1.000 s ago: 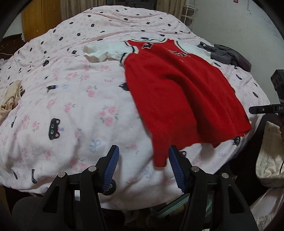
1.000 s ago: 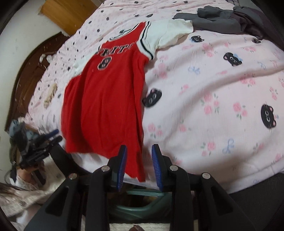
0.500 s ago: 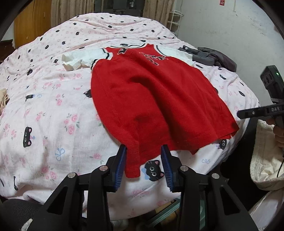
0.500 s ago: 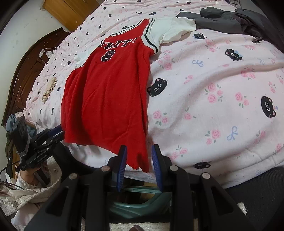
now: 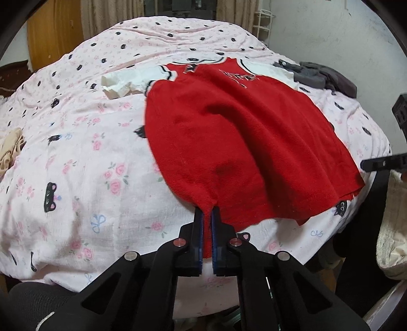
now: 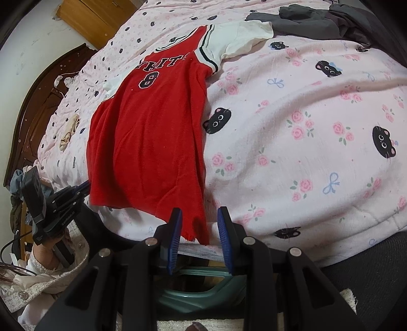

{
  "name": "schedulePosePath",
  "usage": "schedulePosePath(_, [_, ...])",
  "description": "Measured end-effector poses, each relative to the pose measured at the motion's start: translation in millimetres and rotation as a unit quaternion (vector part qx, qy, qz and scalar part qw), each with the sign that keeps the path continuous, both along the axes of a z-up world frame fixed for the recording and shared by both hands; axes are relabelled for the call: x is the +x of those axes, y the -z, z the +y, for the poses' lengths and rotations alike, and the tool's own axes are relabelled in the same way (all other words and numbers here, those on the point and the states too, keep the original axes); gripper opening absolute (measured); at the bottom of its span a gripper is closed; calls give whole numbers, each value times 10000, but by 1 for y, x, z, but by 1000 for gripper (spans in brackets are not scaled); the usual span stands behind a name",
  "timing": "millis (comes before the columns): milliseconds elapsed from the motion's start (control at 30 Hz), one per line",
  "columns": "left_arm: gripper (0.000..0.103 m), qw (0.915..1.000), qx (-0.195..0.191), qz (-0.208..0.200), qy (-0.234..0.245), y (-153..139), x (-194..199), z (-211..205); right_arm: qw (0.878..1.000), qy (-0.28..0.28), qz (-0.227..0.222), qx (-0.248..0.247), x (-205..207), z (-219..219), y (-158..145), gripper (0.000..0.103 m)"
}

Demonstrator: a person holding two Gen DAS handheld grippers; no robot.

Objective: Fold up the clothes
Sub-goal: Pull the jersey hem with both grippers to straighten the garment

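Observation:
A red jersey (image 5: 241, 142) with white sleeves and the number 8 lies spread face up on the pink quilt (image 5: 76, 152), its hem at the bed's near edge. My left gripper (image 5: 207, 211) is shut on the hem's left corner, with red cloth pinched between the blue pads. In the right wrist view the jersey (image 6: 147, 142) runs away from me. Its other hem corner hangs between the jaws of my right gripper (image 6: 199, 216), which stands open with a gap beside the cloth. The left gripper (image 6: 73, 193) shows at the far left there.
Grey clothes (image 6: 305, 20) are piled at the far right of the bed, near the jersey's sleeve. A beige cloth (image 6: 68, 132) lies on the left. A dark wooden bed end (image 6: 33, 112) borders the left side. A teal tub (image 6: 203, 287) sits below the bed's edge.
My left gripper came up to the hem's left corner, took it between its pads and closed on it. The right gripper kept its place and its opening.

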State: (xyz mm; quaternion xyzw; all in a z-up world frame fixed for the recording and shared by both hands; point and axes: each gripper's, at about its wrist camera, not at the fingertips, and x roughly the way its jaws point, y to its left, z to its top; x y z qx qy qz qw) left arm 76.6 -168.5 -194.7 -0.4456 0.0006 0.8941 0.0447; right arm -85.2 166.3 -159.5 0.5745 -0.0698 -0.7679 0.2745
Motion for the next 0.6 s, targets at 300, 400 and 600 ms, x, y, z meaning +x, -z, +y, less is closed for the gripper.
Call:
schedulePosePath(300, [3, 9983, 354, 181, -419, -20, 10, -30, 10000, -64, -35, -45, 1, 0, 1, 30])
schedulePosePath(400, [3, 9970, 371, 245, -627, -31, 19, -45, 10000, -93, -18, -32, 2, 0, 1, 30])
schedulePosePath(600, [3, 9936, 248, 65, -1102, -38, 29, -75, 9999, -146, -7, 5, 4, -3, 0, 30])
